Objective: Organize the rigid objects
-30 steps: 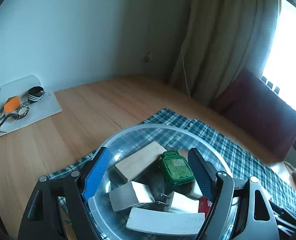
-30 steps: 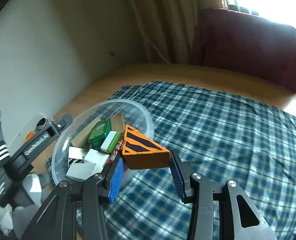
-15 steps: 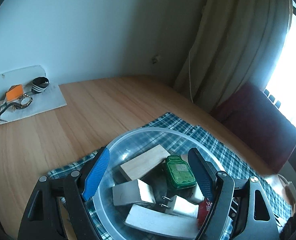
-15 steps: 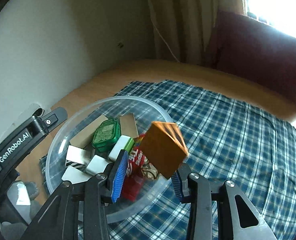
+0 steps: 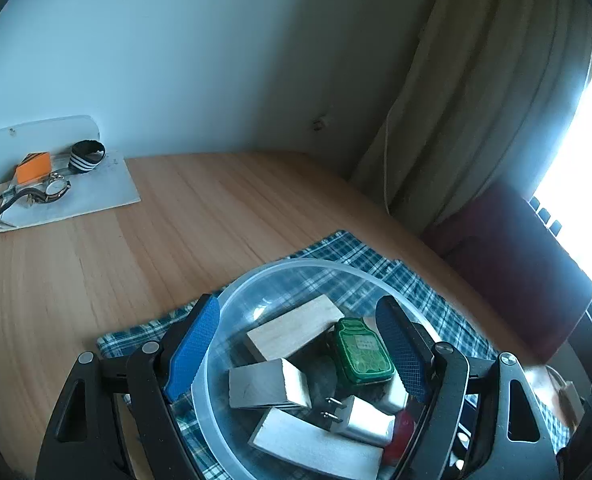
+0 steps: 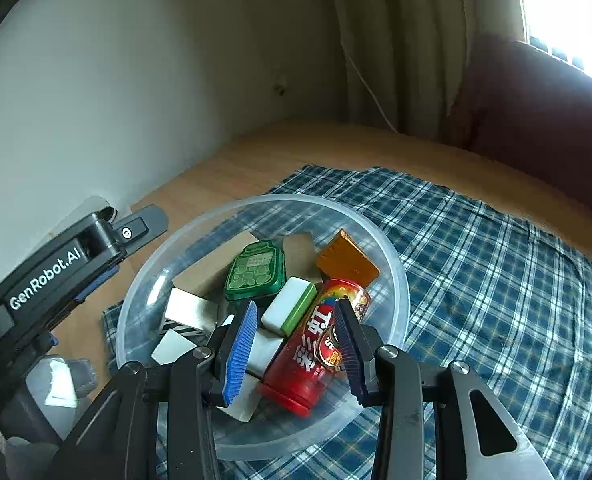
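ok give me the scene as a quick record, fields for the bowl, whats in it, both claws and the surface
container: clear plastic bowl on the checked cloth
contents: orange wedge block, green tin, red snack can, green-and-white tile, wooden block, white plug adapter
right claw: open, empty, above the bowl
left claw: open, straddling the bowl's near rim
surface: wooden table
off to the side: wristwatch on a white board

Left wrist view: close above the clear bowl (image 5: 231,304), near left rim, facing the far wall.
Right wrist view: close above the bowl's near right, facing far-left.
Shared: bowl, green tin (image 6: 255,272), checked cloth (image 6: 496,280).
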